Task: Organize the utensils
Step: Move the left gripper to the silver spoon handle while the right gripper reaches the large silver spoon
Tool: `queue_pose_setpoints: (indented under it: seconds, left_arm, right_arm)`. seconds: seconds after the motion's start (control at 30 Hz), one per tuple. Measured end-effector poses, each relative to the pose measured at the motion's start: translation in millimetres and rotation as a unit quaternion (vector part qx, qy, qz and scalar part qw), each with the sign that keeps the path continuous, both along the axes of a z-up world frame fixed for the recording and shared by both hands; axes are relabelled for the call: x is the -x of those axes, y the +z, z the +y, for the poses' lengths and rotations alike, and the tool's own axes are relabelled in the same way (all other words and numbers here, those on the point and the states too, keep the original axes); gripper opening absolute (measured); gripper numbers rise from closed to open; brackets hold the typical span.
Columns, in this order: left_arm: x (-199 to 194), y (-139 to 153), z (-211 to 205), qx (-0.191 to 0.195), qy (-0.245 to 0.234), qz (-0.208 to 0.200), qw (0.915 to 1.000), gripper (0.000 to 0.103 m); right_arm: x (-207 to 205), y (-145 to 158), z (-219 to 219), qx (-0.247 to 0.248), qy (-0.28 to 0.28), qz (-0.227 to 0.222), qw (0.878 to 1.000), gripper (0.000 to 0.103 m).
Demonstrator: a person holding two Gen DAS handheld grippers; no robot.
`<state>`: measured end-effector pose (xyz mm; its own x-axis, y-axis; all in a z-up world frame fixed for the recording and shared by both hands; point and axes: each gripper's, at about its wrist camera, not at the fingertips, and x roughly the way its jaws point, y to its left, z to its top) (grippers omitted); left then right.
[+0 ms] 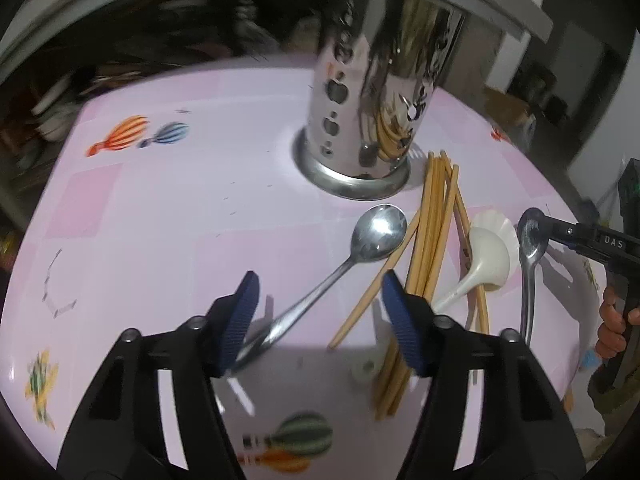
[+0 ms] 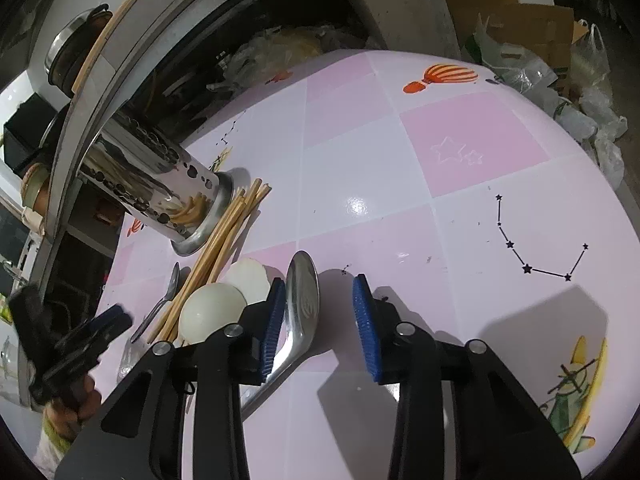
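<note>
While both metal spoons are lying flat on the pink table (image 1: 160, 208), this looks like the pick-up step, one spoon per hand. The left spoon (image 1: 344, 264) runs diagonally in the left wrist view, bowl toward the steel utensil holder (image 1: 372, 112), handle end back under the left tongs (image 1: 316, 320). Those tongs are partway open; the left pad sits right at the handle, the right pad is clear of it, so no real grip yet. The second spoon (image 2: 302, 300) lies with its bowl pointing away from the right tongs (image 2: 320, 320), handle running back underneath them. It's just beside the left pad, with the other pad well apart, so again open and straddling. Next move probably needs each pair to settle down over the handle and close square across it, since thin, slick steel can skate. Chopsticks (image 1: 432, 232) and a white ladle (image 1: 480, 256) lie between the two spoons, near the holder's base.
</note>
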<state>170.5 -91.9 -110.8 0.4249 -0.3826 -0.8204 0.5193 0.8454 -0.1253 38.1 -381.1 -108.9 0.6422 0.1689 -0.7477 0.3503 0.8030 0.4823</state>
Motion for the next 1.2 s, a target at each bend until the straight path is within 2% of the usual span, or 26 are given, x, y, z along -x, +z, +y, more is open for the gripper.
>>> queue_pose_setpoints:
  seconds: [0.23,0.4,0.5,0.8,0.97,1.1,1.2]
  left_arm:
    - [-28.1,-0.6,-32.5,-0.018,-0.075,0.022,0.9968,0.048]
    - [-34.7,-8.0,-41.5,-0.079,-0.093,0.021,0.9923,0.040]
    - [-33.0,-9.4,-32.1,-0.103,-0.083,0.015,0.9911,0.036]
    - [-20.2,-15.4,5.8,-0.108,-0.066,0.045,0.9909,0.033]
    - [-15.2,-17.0,5.5,-0.117,-0.063,0.037,0.9905,0.033]
    - [-9.9,-16.3,2.8,-0.124,-0.047,0.036,0.9905,0.021]
    - [1.0,-16.3,1.5,-0.133,-0.023,0.029,0.9904,0.018]
  right_arm:
    - [-1.8,-4.7,-3.9,-0.008,0.004,0.000,1.000,0.032]
    - [-2.9,-6.7,-5.9,-0.011,0.007,0.000,1.000,0.032]
    - [-3.3,-6.5,-6.3,-0.008,0.009,-0.001,1.000,0.032]
    - [-0.6,-9.0,-7.8,-0.016,0.008,0.000,1.000,0.032]
    - [1.2,-6.0,-4.4,-0.010,0.008,-0.002,1.000,0.032]
    - [1.7,-4.5,-0.5,-0.005,0.009,-0.003,1.000,0.032]
    - [1.6,-3.8,1.4,-0.004,0.009,-0.003,1.000,0.032]
